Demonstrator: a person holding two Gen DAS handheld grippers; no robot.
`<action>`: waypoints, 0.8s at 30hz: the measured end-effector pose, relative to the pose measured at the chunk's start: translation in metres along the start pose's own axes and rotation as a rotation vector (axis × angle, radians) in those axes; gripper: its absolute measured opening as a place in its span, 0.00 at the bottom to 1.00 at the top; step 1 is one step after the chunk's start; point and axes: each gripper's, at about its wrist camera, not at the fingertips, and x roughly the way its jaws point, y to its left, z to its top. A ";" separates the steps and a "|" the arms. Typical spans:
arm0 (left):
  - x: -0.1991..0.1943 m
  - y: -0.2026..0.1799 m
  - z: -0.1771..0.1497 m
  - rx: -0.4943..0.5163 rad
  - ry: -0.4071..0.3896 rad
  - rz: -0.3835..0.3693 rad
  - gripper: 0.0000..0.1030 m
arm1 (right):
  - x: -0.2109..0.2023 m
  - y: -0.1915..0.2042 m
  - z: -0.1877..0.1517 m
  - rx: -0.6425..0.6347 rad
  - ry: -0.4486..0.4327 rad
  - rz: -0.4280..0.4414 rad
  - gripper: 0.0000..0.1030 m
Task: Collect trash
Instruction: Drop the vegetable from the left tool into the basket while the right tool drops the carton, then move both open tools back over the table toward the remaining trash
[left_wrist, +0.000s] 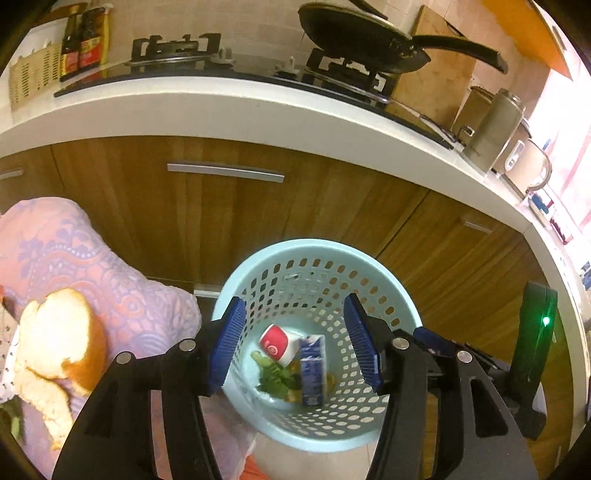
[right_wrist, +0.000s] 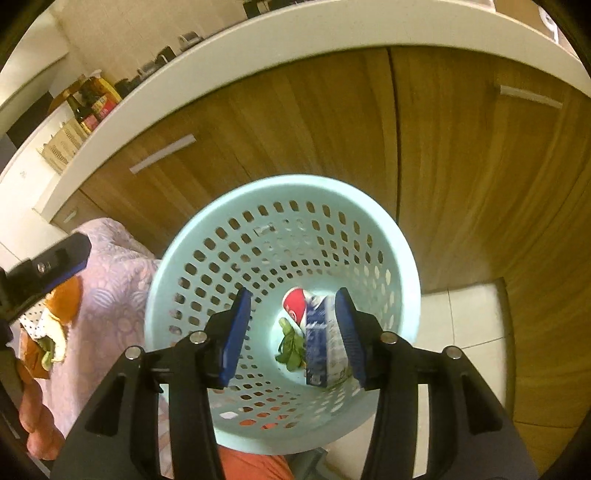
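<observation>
A light blue perforated basket (left_wrist: 391, 302) stands on the floor in front of the cabinets; it also shows in the right wrist view (right_wrist: 207, 258). Inside lie a blue and white carton (left_wrist: 312, 369) (right_wrist: 321, 350), a red and white cup (left_wrist: 275, 345) (right_wrist: 295, 304) and green leaves (left_wrist: 275, 380) (right_wrist: 290, 349). My left gripper (left_wrist: 293, 345) is open and empty above the basket. My right gripper (right_wrist: 293, 336) is open and empty above the basket too. Orange peel (left_wrist: 59, 339) (right_wrist: 62, 299) lies on a purple patterned cloth (left_wrist: 122, 280) (right_wrist: 114, 280) at the left.
Wooden cabinet doors (left_wrist: 221, 206) (right_wrist: 332, 129) stand behind the basket under a white counter (left_wrist: 221, 110). A stove with a black pan (left_wrist: 369, 40), sauce bottles (left_wrist: 83, 44) and kettles (left_wrist: 495, 129) sit on the counter. The right gripper's body (left_wrist: 532, 350) shows at the left view's right edge.
</observation>
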 end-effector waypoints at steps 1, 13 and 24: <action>-0.005 0.002 -0.002 -0.001 -0.005 -0.001 0.52 | -0.005 0.005 0.000 -0.009 -0.013 0.000 0.43; -0.130 0.054 -0.018 -0.035 -0.225 0.050 0.52 | -0.067 0.117 -0.003 -0.210 -0.199 0.161 0.43; -0.244 0.157 -0.083 -0.069 -0.289 0.216 0.71 | -0.050 0.238 -0.036 -0.425 -0.180 0.246 0.43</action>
